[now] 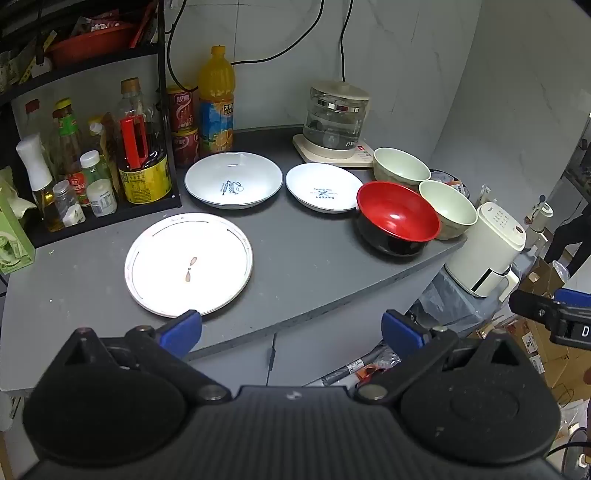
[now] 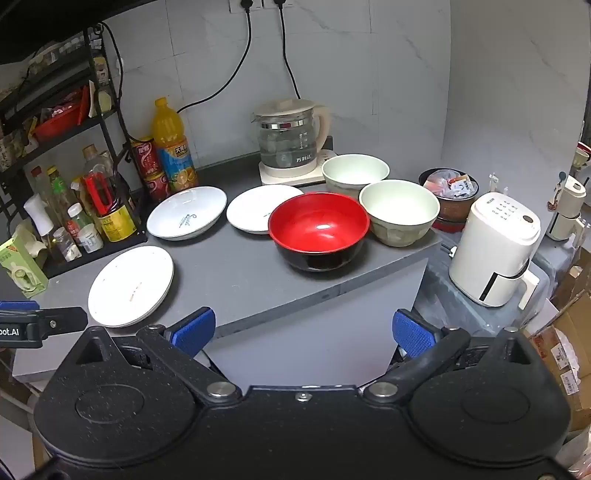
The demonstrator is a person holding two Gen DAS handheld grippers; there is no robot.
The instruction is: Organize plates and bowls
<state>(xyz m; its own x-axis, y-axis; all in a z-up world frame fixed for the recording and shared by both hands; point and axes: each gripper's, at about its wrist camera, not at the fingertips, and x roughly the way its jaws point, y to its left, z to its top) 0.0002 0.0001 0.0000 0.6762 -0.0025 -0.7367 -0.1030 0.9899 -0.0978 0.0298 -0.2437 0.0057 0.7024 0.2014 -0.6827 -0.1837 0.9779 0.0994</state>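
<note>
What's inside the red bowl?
Nothing: the red bowl shows only its shiny red inside, all the way to the bottom. What is under it on the counter is hidden.

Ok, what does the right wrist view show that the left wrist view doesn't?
Only the right wrist view shows the wall sockets with both plugs in, the kettle's handle, and the left gripper at its left edge.

Only the left wrist view shows the flat plate's brown centre motif clearly, and the right gripper at its right edge.

Both show three white plates, the red bowl, two pale green bowls, the glass kettle, the white appliance, and their own gripper open and empty.
</note>
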